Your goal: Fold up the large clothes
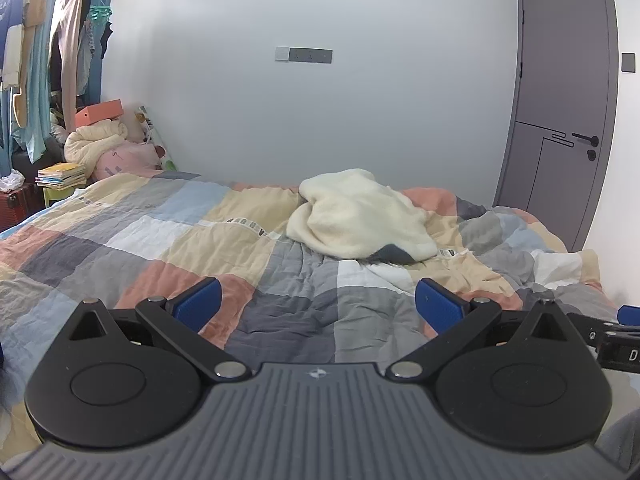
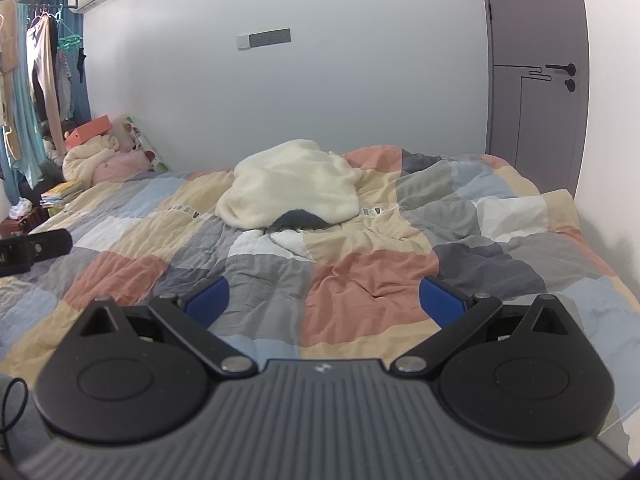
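Approach step: your left gripper point(image 1: 318, 306) and right gripper point(image 2: 324, 300) hover with jaws spread, empty, over the bed point(image 2: 372, 280). The cream garment point(image 2: 290, 184) lies crumpled ahead, near the wall; reach it and spread it flat first.

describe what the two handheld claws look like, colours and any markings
Both match: the left claw and right claw have blue ribbed pads on black linkage arms with silver pivot pins, round black side discs, and a grey ridged body bearing a small white logo.

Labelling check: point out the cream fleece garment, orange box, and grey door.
cream fleece garment point(image 2: 288, 184), right wrist view, middle of heap
orange box point(image 1: 100, 114), left wrist view, front side
grey door point(image 1: 560, 80), left wrist view, upper panel
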Motion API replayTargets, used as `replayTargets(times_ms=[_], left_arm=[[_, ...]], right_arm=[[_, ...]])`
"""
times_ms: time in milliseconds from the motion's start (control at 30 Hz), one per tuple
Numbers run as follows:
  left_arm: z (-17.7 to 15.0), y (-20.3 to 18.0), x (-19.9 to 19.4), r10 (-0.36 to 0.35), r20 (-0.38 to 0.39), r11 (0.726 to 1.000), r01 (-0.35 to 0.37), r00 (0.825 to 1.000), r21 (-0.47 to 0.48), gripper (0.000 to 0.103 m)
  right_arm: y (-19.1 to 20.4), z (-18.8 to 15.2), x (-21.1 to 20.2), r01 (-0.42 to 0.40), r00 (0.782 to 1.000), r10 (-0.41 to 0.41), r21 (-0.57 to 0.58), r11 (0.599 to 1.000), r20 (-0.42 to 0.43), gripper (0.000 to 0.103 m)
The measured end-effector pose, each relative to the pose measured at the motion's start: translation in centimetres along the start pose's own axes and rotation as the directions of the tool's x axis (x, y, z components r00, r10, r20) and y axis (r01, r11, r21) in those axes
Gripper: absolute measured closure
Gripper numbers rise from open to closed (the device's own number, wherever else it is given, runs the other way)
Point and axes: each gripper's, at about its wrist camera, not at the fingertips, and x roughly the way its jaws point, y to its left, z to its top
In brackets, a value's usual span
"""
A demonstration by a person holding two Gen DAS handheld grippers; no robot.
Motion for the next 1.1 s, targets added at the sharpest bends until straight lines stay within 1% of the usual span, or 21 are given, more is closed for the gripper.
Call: replayTargets(times_ms=[133, 533, 667, 1100], left_arm=[[-0.02, -0.03, -0.01, -0.002, 0.0, 1.0, 0.002, 1.0, -0.001, 0.0], [0.06, -0.01, -0.14, -0.006, 0.002, 1.0, 0.006, 1.0, -0.002, 0.0], [0.05, 0.19, -0.27, 0.003, 0.008, 1.0, -0.003, 1.0, -0.009, 0.0], [-0.08, 0.29, -0.22, -0.005, -0.006, 1.0, 0.005, 1.0, -0.005, 0.0]], right_arm=[[-0.09, -0.01, -0.2, -0.009, 1.0, 0.009, 0.004, 1.0, -0.003, 0.0], [-0.02, -0.07, -0.19, -0.001, 1.0, 0.001, 0.001, 1.0, -0.005, 0.0], [-0.03, -0.16, -0.19, -0.007, 1.0, 0.007, 0.008, 1.0, -0.01, 0.0], [-0.04, -0.57, 0.16, -0.014, 0.999, 0.015, 0.016, 1.0, -0.039, 0.0]])
